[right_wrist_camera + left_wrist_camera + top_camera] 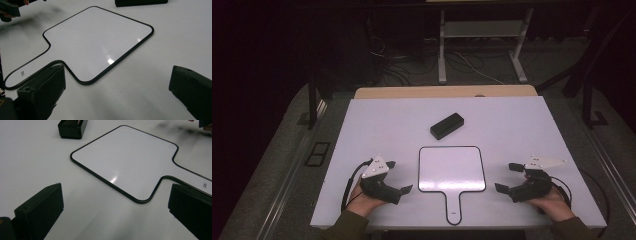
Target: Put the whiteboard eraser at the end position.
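Observation:
A white paddle-shaped board [452,169] with a thin black rim lies flat near the table's front edge, handle toward the person. It also shows in the left gripper view [125,162] and the right gripper view [95,42]. A black oblong block [447,125] rests behind it; its end shows in the left gripper view [72,128]. My left gripper [398,176] rests on the table left of the board, open and empty. Right of the board sits my right gripper [508,177], likewise open, nothing between its jaws.
The white tabletop [377,120] has bare room around the board. A wooden strip [412,92] runs along its far edge. Behind stand a metal frame [482,45] and floor cables [397,65].

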